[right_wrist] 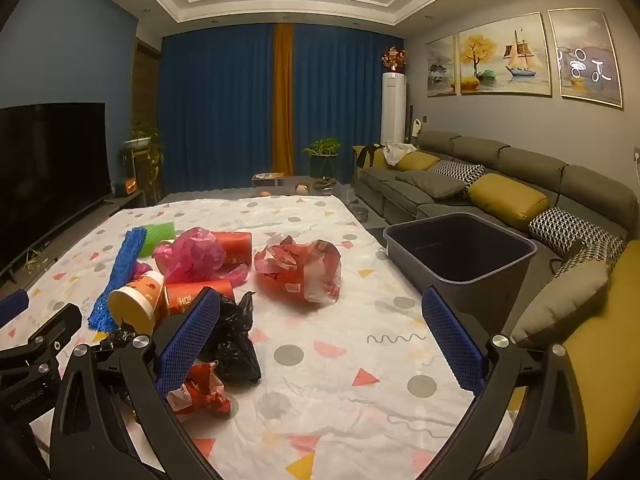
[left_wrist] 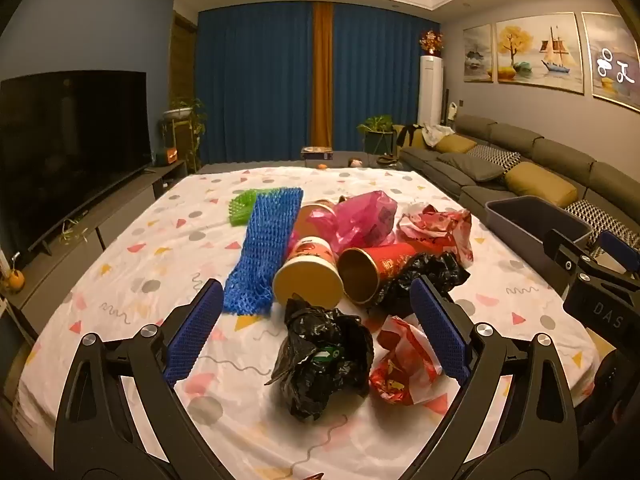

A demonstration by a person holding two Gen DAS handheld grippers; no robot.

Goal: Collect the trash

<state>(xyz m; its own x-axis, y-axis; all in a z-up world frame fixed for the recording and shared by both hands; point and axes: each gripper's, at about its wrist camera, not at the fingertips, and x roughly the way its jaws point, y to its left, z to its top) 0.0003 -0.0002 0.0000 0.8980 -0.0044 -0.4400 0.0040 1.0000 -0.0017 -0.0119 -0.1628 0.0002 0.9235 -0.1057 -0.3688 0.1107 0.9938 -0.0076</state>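
Trash lies in a heap on the patterned tablecloth (left_wrist: 132, 280): a crumpled black bag (left_wrist: 322, 360), a red and white wrapper (left_wrist: 404, 364), two paper cups (left_wrist: 310, 276) on their sides, a blue foam net (left_wrist: 266, 244), a pink bag (left_wrist: 362, 216) and a red plastic bag (right_wrist: 300, 266). My left gripper (left_wrist: 316, 328) is open, its blue pads on either side of the black bag without touching it. My right gripper (right_wrist: 320, 328) is open over bare cloth, right of a second black bag (right_wrist: 234, 340). A dark grey bin (right_wrist: 460, 254) stands at the table's right edge.
A grey sofa (right_wrist: 500, 184) with yellow and patterned cushions runs along the right. A television (left_wrist: 68, 148) on a low cabinet is on the left. Blue curtains (left_wrist: 260, 80) and potted plants fill the far end. A green net (left_wrist: 242, 206) lies behind the blue one.
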